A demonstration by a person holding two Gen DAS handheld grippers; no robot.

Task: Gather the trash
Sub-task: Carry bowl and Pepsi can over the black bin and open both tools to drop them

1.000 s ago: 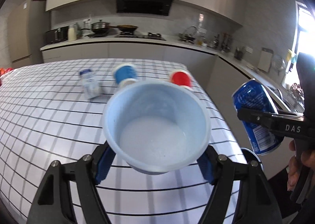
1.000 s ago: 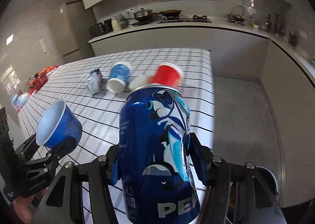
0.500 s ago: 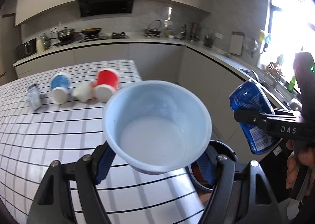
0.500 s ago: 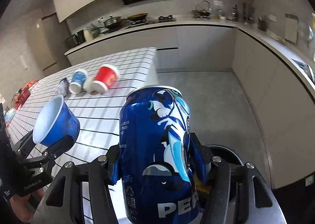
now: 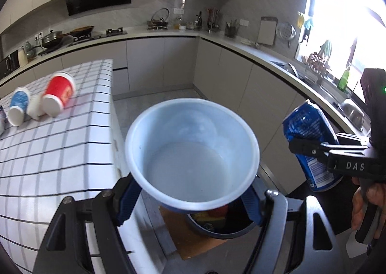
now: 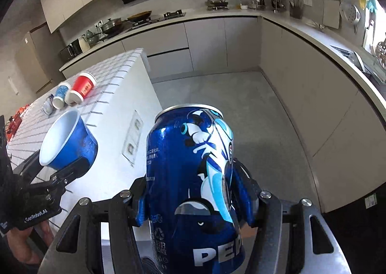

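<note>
Left wrist view: since the earlier frames the camera has swung right, off the tiled counter [image 5: 55,143] and out past its edge; the trash bin [image 5: 220,228], hidden a second ago, now sits directly below the held cup, with red and yellow scraps visible inside. The left gripper [image 5: 190,192] has its jaws closed narrowly on the lower wall of a blue paper cup [image 5: 191,153], mouth tilted toward the camera, white inside. Far left on the counter lie a red cup [image 5: 59,95] and a smaller blue cup [image 5: 18,105] on their sides, with a white piece between them, touching both. At the right, the right gripper [image 5: 311,149] holds a blue soda can [image 5: 311,143] tilted, beside and apart from the cup.

Right wrist view: the counter has slid further left than before, and grey floor [image 6: 253,114] fills the middle. The right gripper [image 6: 193,204] has its jaws clamped on both sides of the soda can [image 6: 190,177], which stands upright and fills the centre. At left, the left gripper [image 6: 70,165] holds the blue paper cup [image 6: 67,141] over the counter's near edge. The red cup [image 6: 83,87] and blue cup [image 6: 60,98] lie far back on the counter [image 6: 115,105]. The bin cannot be made out here.
</note>
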